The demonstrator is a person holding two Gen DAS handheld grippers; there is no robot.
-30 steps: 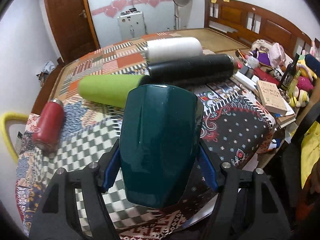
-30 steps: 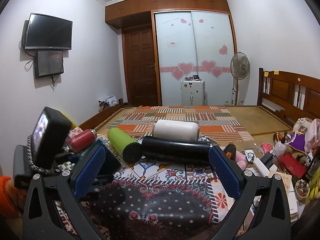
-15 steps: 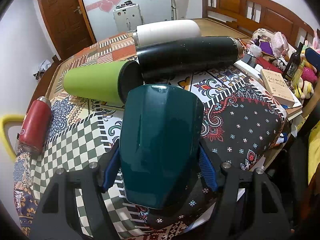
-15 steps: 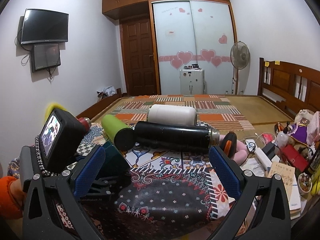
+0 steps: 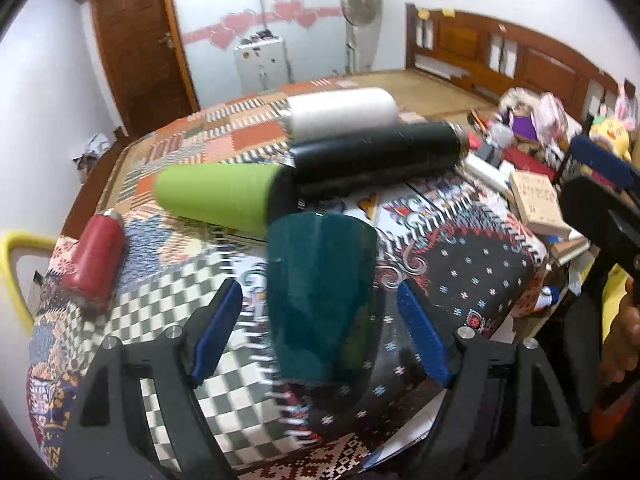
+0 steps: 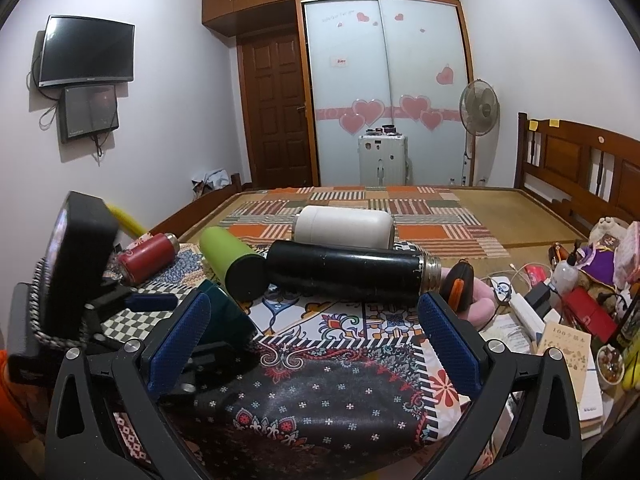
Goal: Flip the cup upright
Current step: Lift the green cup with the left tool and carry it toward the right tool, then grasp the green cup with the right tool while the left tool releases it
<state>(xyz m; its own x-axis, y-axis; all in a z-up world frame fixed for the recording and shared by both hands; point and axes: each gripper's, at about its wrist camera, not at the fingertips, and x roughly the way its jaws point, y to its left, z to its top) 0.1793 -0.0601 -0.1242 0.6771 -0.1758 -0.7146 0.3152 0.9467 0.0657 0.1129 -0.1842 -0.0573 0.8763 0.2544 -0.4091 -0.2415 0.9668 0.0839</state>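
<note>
A dark green cup (image 5: 320, 296) stands on the patterned cloth (image 5: 472, 264), wider end up, its top edge level. My left gripper (image 5: 320, 320) is open around it, with a gap between each blue pad and the cup's sides. In the right wrist view the cup (image 6: 224, 316) shows partly behind my right gripper's left finger (image 6: 180, 344). My right gripper (image 6: 316, 340) is open and empty above the cloth, to the right of the cup.
A lime green bottle (image 5: 216, 196), a black flask (image 5: 376, 160) and a white flask (image 5: 340, 112) lie on their sides behind the cup. A red bottle (image 5: 96, 260) lies at the left. Books and clutter (image 5: 536, 196) fill the right edge.
My left gripper has opened and let go of the green cup, which now stands on the cloth. The left gripper has drawn back a little. The right gripper has barely moved.
</note>
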